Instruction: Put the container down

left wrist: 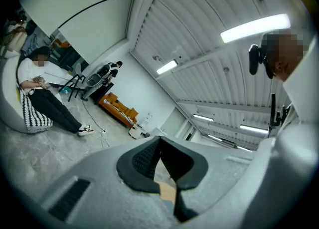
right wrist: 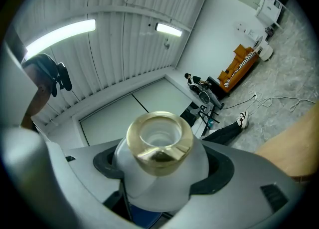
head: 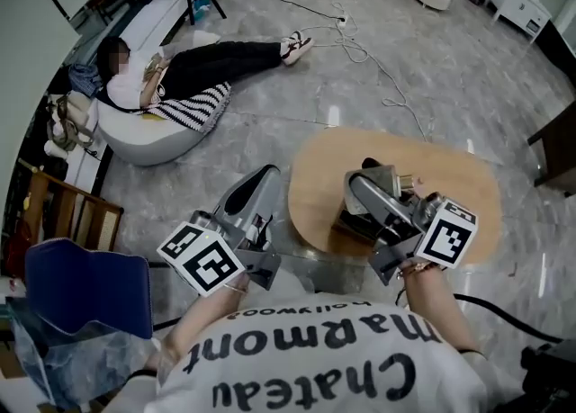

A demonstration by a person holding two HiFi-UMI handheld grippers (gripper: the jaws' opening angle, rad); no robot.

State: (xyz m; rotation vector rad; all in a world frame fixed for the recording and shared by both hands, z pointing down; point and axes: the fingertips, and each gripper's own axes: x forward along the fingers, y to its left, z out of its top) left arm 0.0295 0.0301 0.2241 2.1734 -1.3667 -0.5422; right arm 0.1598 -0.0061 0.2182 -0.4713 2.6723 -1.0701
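Observation:
The container [right wrist: 158,145] is a white bottle with a wide gold ring at its mouth. It fills the middle of the right gripper view, tilted up toward the ceiling. My right gripper [right wrist: 162,175] is shut on its white body, with a dark pad on each side. In the head view my right gripper [head: 362,182] hangs over the near part of a round wooden table [head: 468,186] and hides most of the container. My left gripper [head: 266,174] is left of the table over the floor. In its own view the left gripper [left wrist: 159,139] is shut, with nothing between its pads.
A person [head: 198,65] reclines on a white beanbag [head: 144,137] at the far left. Cables [head: 378,60] trail across the marble floor beyond the table. A blue chair [head: 85,290] and a wooden chair [head: 63,213] stand at my left, and dark furniture [head: 558,150] at the right edge.

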